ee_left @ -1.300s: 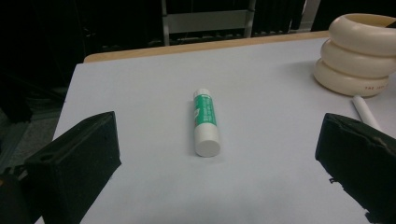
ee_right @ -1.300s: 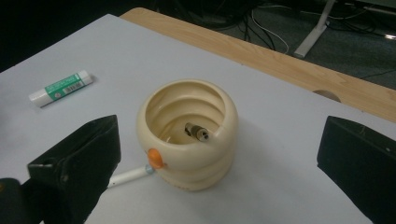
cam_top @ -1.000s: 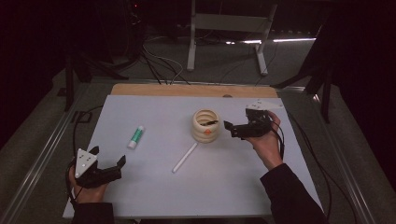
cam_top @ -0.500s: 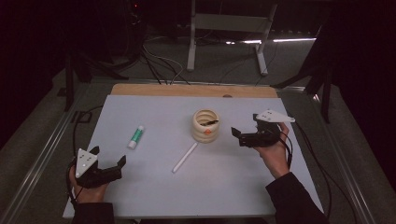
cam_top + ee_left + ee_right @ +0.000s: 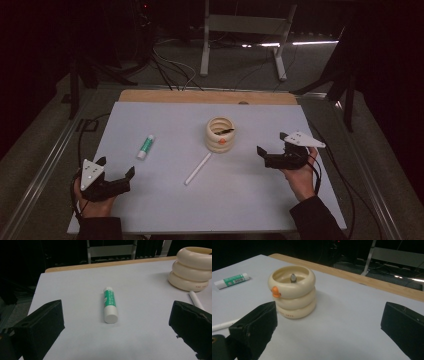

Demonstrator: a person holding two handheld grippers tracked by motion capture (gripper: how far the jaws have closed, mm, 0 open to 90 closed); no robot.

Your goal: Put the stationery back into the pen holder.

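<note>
Surface (image 5: pixel 165 210): one, a pale sheet with a wooden strip along its far edge; it carries every item below.
Grippers: two, one in each of the person's hands, both at the near side of the surface and well apart.
Left gripper (image 5: pixel 116 178): one, near the left corner; jaws wide apart and empty, aimed toward the glue stick.
Right gripper (image 5: pixel 272 156): one, at the right, near the holder; jaws wide apart and empty, facing the holder.
Holder (image 5: pixel 221 135): one, cream, built as three stacked rings with a small orange knob on its side; stands upright at mid-surface, between the grippers and closer to the right one.
Dark item in holder (image 5: pixel 293 277): one, its grey tip shows above the rim; kind cannot be told.
White stick (image 5: pixel 198 169): one, lies flat on a slant, its far end just beside the holder's base.
Glue stick (image 5: pixel 110 304): one, green label and white cap; lies flat, left of the holder, apart from all else.
</note>
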